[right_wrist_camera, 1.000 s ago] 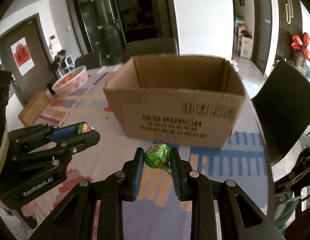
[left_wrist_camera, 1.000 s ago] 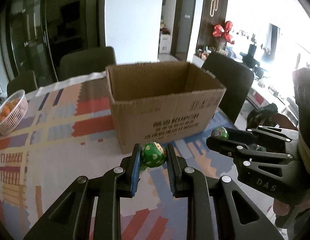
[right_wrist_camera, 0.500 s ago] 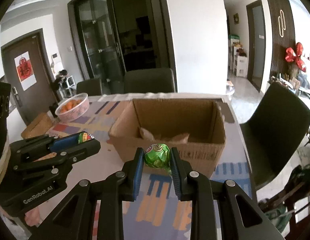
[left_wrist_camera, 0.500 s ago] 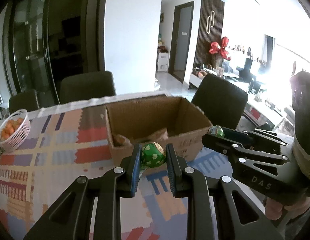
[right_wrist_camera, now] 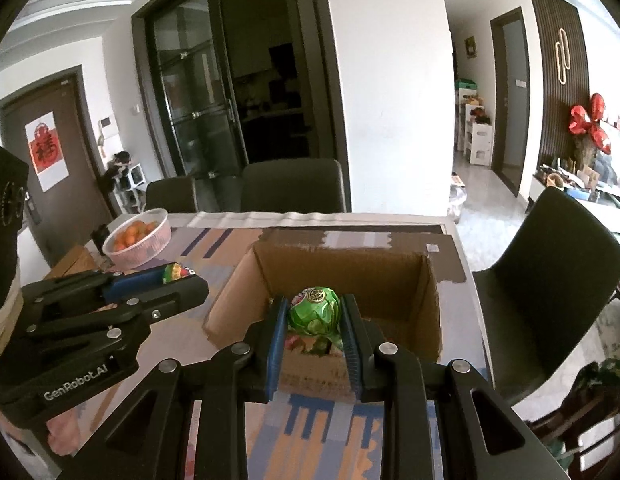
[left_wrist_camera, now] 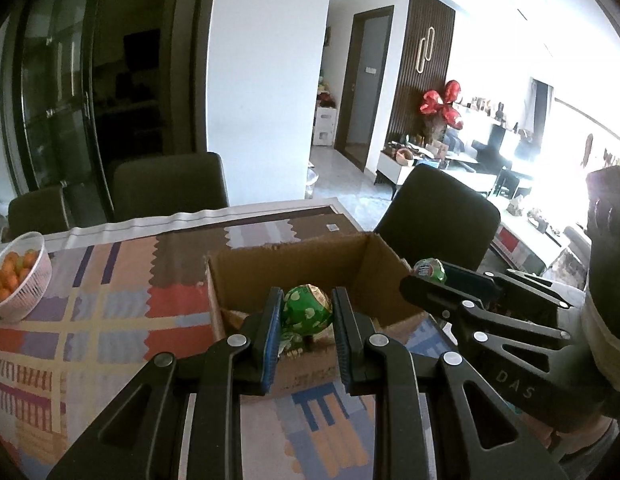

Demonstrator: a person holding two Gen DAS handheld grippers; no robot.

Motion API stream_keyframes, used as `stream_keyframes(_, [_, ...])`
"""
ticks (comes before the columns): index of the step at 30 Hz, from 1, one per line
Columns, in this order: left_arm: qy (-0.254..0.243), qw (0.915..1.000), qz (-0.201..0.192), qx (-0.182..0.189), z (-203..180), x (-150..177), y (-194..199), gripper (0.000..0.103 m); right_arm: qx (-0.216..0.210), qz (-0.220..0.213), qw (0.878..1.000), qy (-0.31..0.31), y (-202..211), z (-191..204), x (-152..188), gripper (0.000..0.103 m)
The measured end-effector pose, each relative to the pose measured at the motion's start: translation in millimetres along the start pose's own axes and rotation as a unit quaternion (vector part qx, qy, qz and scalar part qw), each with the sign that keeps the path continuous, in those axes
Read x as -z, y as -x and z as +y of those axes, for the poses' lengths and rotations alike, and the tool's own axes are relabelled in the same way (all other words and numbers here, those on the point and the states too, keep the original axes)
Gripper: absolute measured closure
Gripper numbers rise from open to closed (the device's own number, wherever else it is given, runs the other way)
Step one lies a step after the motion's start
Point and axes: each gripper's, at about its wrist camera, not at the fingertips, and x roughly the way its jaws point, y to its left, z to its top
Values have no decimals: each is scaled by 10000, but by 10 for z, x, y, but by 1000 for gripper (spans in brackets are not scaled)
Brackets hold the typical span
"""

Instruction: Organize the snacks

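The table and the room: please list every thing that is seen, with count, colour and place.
cardboard box: one, brown, open, on the table, ahead of both grippers
wrapped snack balls: two, green, one in the left gripper, one in the right gripper
tablecloth: one, patchwork of red, blue, beige, covering the table
basket of oranges: one, pale pink, far left part of the table
chairs: at least four, dark, around the table
bow decoration: one, red, on the dark wall at right
left gripper: black, blue pads, jaws shut on a ball
right gripper: black, blue pads, jaws shut on a ball
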Motion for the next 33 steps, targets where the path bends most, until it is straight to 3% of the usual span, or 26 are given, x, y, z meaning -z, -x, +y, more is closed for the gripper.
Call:
stream_keyframes(8, [147, 9997, 173, 135, 86, -207, -316, 78, 61, 208, 9998, -51, -292, -131, -228, 75])
stream_keyframes(17, [217, 9989, 415, -64, 126, -306, -690, 78, 259, 479, 9985, 25, -646, -276, -274, 75])
stream_keyframes(19, [181, 9987, 440, -176, 117, -322, -728, 71, 309, 533, 9981, 59, -693, -295, -289, 75])
stream_keyframes(20, [173, 9986, 432, -237, 124, -323, -726, 65, 326, 567, 9978, 66, -711, -311, -291, 74])
stream_keyframes(25, [81, 9979, 321, -550, 148, -252, -624, 62, 520, 529, 9972, 63, -630, -346, -266, 59])
stream_keyframes(33, [-99, 9960, 71, -885, 37, 20, -252, 60, 639, 182, 9977, 157, -225, -266, -137, 54])
